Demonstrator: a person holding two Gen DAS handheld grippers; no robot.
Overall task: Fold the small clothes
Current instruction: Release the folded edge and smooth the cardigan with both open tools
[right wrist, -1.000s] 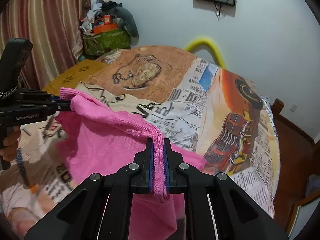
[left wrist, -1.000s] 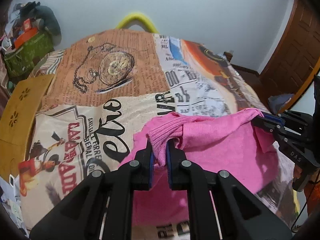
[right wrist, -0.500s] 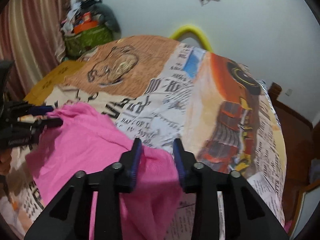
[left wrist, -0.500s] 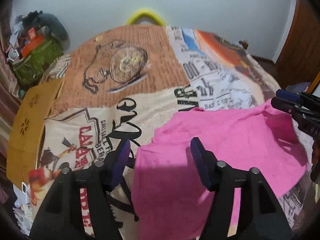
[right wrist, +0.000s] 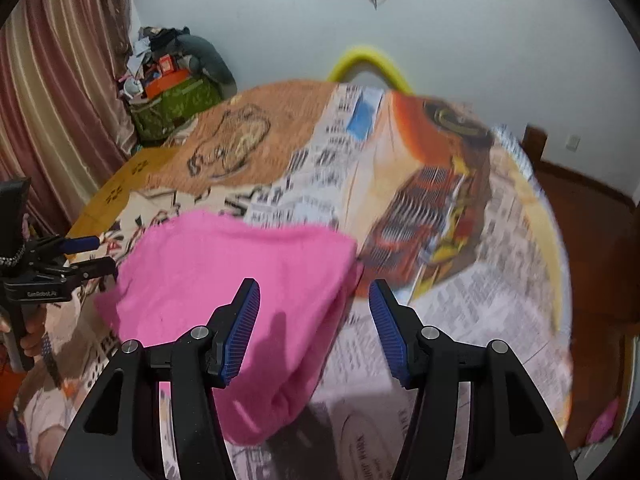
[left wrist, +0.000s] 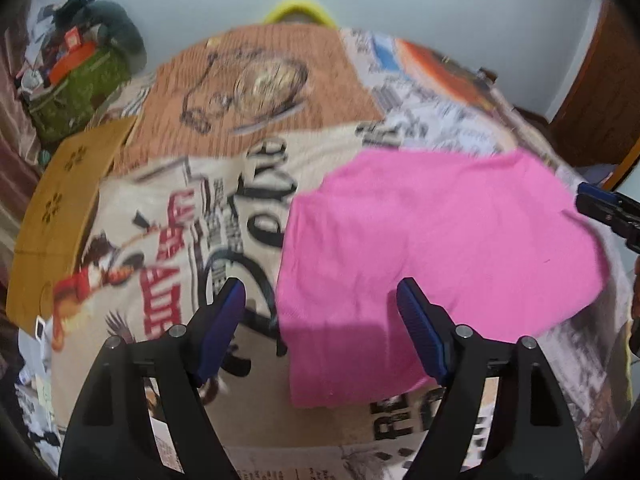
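**One garment released, two grippers spread**

One pink garment is shown lying loose on the printed bedspread, toward 3 o'clock in the left wrist view. It was pinched by both tools a second ago; now the left gripper and right gripper are held wide apart and empty. A fold is judged laid down, the next one not yet begun.

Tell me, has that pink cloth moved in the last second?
Yes. The pink cloth was pinched and lifted by both grippers; now it lies dropped flat on the printed bedspread, released from the open left gripper and right gripper.
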